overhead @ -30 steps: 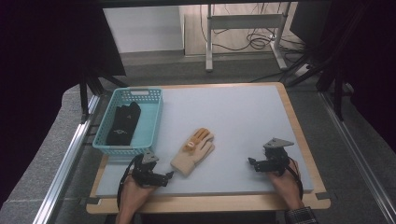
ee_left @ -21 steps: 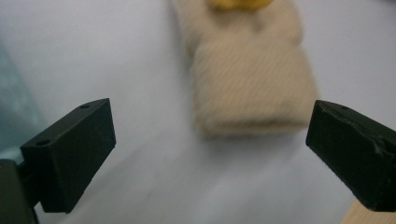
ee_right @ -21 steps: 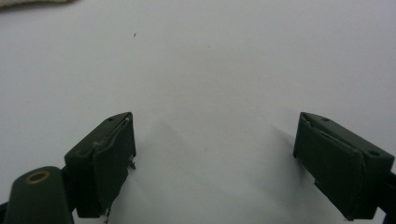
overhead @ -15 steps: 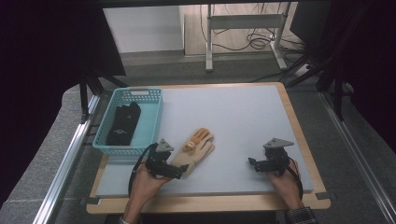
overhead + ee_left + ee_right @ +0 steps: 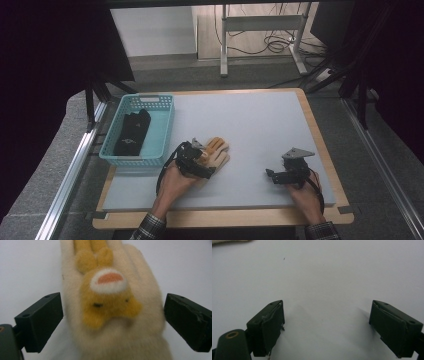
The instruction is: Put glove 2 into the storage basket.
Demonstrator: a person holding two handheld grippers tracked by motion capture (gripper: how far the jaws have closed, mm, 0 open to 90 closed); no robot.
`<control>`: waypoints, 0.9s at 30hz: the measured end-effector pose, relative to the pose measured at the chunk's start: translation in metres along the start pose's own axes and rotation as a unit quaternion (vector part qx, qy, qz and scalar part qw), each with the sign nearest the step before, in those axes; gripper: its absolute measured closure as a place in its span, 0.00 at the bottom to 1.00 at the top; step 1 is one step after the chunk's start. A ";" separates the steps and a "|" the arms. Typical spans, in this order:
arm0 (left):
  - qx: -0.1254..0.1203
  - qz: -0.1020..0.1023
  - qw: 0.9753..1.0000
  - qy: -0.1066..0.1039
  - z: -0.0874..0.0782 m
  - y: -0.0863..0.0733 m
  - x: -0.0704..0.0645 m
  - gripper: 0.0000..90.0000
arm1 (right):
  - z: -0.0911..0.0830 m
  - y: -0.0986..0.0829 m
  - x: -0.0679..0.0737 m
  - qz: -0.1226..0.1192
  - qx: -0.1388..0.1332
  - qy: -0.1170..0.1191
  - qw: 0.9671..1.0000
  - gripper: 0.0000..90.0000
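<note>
No writing is legible. The left hand-held gripper [image 5: 112, 322], jaws apart, straddles the cream glove [image 5: 112, 302]; the right hand-held gripper [image 5: 327, 327], at 3 o'clock, is also apart.

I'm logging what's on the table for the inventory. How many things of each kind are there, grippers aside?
Gloves: 2, a cream fleece glove with a yellow plush animal face and a black fabric glove
Baskets: 1, a turquoise plastic mesh basket holding the black one
Total: 3
</note>
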State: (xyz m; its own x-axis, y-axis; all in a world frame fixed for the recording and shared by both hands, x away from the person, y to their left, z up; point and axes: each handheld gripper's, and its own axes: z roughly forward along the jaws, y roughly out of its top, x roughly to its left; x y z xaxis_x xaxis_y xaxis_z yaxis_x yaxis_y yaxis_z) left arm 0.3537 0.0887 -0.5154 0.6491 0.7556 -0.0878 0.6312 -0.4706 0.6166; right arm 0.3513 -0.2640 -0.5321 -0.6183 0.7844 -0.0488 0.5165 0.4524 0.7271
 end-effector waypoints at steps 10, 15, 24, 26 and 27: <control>0.034 0.021 0.999 0.013 0.015 -0.003 -0.005 0.16 | 0.000 0.000 0.000 0.000 0.000 0.000 1.000 0.14; 0.036 0.024 0.999 0.011 0.009 -0.003 -0.009 0.39 | 0.000 0.000 0.000 0.000 0.000 0.000 1.000 0.14; 0.033 0.021 0.999 0.006 0.003 -0.001 -0.012 0.61 | 0.000 0.000 0.000 -0.001 0.000 0.000 1.000 0.14; 0.029 0.019 0.999 0.006 0.001 0.001 -0.011 0.63 | 0.000 0.000 0.000 -0.001 0.000 0.000 1.000 0.14; 0.029 0.019 0.999 0.007 0.000 0.002 -0.010 0.63 | 0.000 0.000 0.000 -0.001 0.000 0.000 1.000 0.14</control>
State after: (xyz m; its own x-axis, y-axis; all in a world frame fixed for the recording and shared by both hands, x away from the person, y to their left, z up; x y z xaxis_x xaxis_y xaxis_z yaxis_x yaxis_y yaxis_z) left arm 0.3484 0.0801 -0.5134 0.6673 0.7428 -0.0541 0.6302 -0.5245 0.5724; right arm 0.3513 -0.2640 -0.5321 -0.6188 0.7839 -0.0497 0.5157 0.4532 0.7271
